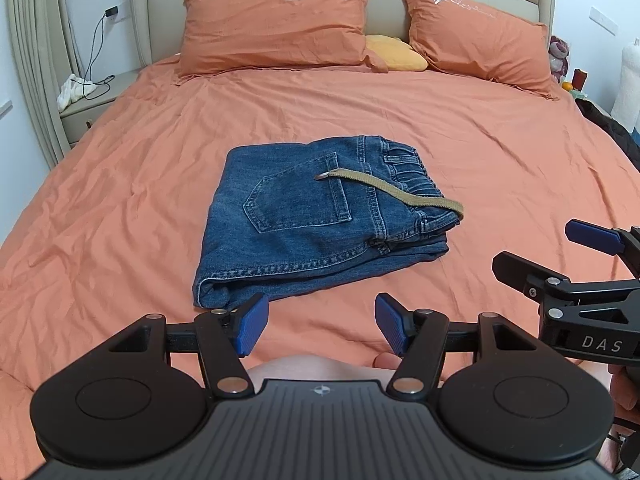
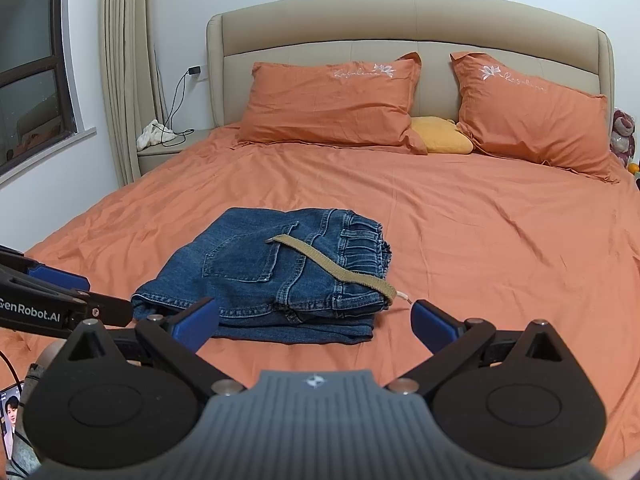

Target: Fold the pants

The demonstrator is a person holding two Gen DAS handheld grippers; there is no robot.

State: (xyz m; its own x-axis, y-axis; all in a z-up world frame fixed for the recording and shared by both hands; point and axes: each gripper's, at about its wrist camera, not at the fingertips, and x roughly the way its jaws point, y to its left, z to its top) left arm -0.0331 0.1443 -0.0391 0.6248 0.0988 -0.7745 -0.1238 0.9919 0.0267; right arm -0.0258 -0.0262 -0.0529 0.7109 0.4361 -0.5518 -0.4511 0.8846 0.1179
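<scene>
Blue jeans (image 1: 308,220) lie folded in a compact stack on the orange bed sheet (image 1: 140,184), back pocket up, elastic waistband to the right. A khaki drawstring (image 1: 396,192) lies across the top. The jeans also show in the right wrist view (image 2: 264,280), with the drawstring (image 2: 332,266). My left gripper (image 1: 320,328) is open and empty, just in front of the stack's near edge. My right gripper (image 2: 316,320) is open and empty, near the stack's front edge; it shows at the right of the left wrist view (image 1: 560,256). The left gripper's fingers (image 2: 60,276) show at the left of the right wrist view.
Two orange pillows (image 1: 276,28) (image 1: 476,32) and a yellow cushion (image 1: 396,54) lie at the headboard. A bedside table (image 1: 86,106) with a white cloth and charger cable stands at the far left. A phone (image 2: 10,416) shows at the lower left. Items stand at the bed's far right.
</scene>
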